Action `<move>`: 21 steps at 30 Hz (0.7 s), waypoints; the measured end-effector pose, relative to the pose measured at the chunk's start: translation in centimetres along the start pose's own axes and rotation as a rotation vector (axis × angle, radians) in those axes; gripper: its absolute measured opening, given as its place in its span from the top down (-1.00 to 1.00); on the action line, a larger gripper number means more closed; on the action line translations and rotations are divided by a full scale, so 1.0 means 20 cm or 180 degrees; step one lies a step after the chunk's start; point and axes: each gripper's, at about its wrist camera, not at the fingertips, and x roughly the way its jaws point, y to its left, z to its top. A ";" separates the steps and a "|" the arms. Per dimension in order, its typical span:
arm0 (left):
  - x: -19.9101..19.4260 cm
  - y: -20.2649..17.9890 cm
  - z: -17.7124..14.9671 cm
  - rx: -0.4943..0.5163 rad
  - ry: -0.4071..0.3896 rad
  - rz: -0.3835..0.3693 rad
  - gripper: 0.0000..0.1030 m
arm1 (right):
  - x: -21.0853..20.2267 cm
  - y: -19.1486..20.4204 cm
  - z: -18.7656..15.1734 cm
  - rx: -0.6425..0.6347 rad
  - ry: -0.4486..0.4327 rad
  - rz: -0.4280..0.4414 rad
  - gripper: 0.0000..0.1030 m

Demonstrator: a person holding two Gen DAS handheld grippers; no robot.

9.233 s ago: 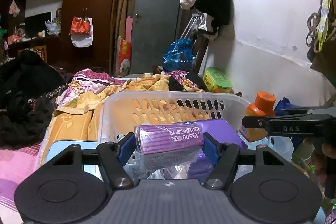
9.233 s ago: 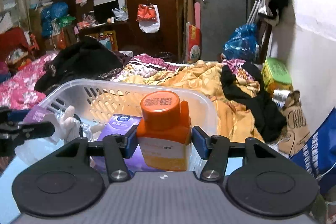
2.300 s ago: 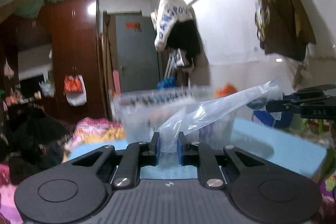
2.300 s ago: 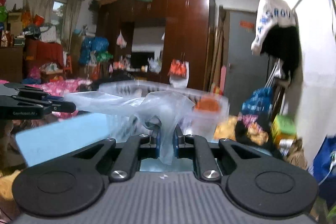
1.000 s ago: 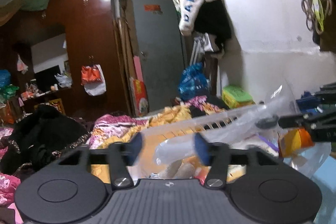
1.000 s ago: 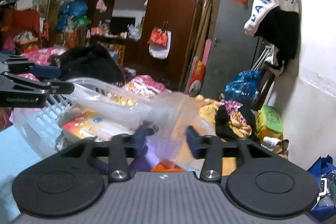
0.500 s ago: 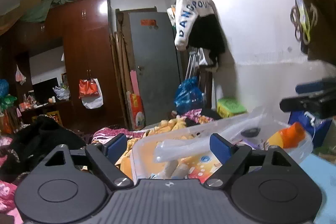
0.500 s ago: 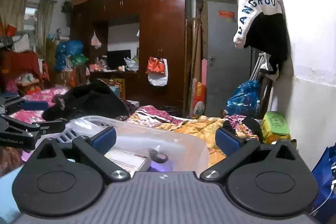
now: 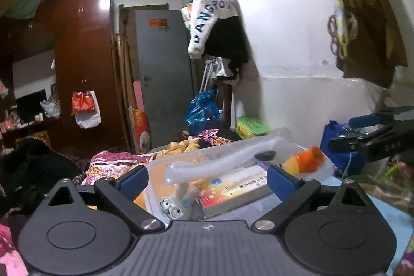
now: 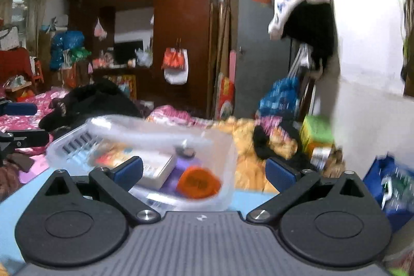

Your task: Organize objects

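**Both grippers spread wide behind a filled basket**

Left wrist view: the left gripper (image 9: 207, 176) has its blue-padded jaws far apart and grips nothing. Ahead of it, on the light blue table (image 9: 390, 214), sits the white slotted basket (image 9: 152, 172) under a loose clear plastic bag (image 9: 220, 164). Inside lie a flat orange-and-white box (image 9: 233, 188), an orange-capped bottle (image 9: 308, 162) tipped on its side, and a small white toy figure (image 9: 172, 206) near the front. The right gripper (image 9: 362, 131) shows at the right edge — its fingers parted, empty.

Right wrist view: the picture is blurred. The right gripper (image 10: 204, 172) also stands wide open with nothing between its pads. The basket (image 10: 64, 146) rests just ahead on the blue table (image 10: 248, 198), left of centre, the plastic draped over it; the orange bottle cap (image 10: 199, 183) faces the camera beside the box (image 10: 155, 167). The left gripper (image 10: 20, 120) juts in at the left edge — how far it is open cannot be judged from here.
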 end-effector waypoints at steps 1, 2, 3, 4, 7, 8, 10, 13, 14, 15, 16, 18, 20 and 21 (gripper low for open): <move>-0.02 -0.01 0.00 0.0022 0.0010 -0.0006 -0.93 | 0.00 0.00 0.00 -0.0003 0.0047 0.0049 -1.00; -0.04 -0.02 0.00 0.0016 0.0022 -0.0010 -0.93 | -0.01 0.01 -0.01 -0.0024 0.0071 0.0080 -1.00; -0.05 -0.02 -0.01 0.0010 0.0041 -0.0023 -0.93 | -0.01 0.02 -0.02 -0.0027 0.0077 0.0054 -1.00; -0.06 -0.03 -0.01 0.0008 0.0058 -0.0050 -0.93 | -0.02 0.03 -0.03 -0.0018 0.0076 0.0001 -1.00; -0.11 -0.06 -0.04 -0.0062 0.0129 -0.0057 -0.93 | -0.05 0.05 -0.07 -0.0044 0.0052 -0.0052 -1.00; -0.13 -0.06 -0.05 -0.0087 0.0141 -0.0072 -0.93 | -0.07 0.06 -0.08 -0.0034 0.0048 -0.0050 -1.00; -0.16 -0.08 -0.07 -0.0157 0.0144 -0.0061 -0.93 | -0.12 0.09 -0.12 -0.0023 0.0042 -0.0004 -1.00; -0.21 -0.12 -0.10 -0.0228 0.0165 -0.0034 -0.93 | -0.17 0.13 -0.17 -0.0029 0.0021 0.0020 -1.00; -0.22 -0.13 -0.11 -0.0258 0.0170 -0.0036 -0.93 | -0.19 0.14 -0.18 -0.0040 -0.0003 0.0020 -1.00; -0.23 -0.15 -0.12 -0.0282 0.0187 -0.0051 -0.93 | -0.21 0.15 -0.20 -0.0036 -0.0013 0.0015 -1.00; -0.23 -0.16 -0.13 -0.0298 0.0213 -0.0070 -0.93 | -0.21 0.15 -0.20 -0.0021 -0.0005 0.0024 -1.00; -0.24 -0.18 -0.16 -0.0353 0.0266 -0.0082 -0.93 | -0.22 0.16 -0.23 0.0004 0.0039 0.0081 -1.00; -0.24 -0.20 -0.18 -0.0385 0.0276 -0.0110 -0.93 | -0.23 0.17 -0.25 -0.0002 0.0044 0.0097 -1.00; -0.24 -0.21 -0.19 -0.0397 0.0283 -0.0121 -0.93 | -0.24 0.18 -0.26 -0.0003 0.0050 0.0069 -1.00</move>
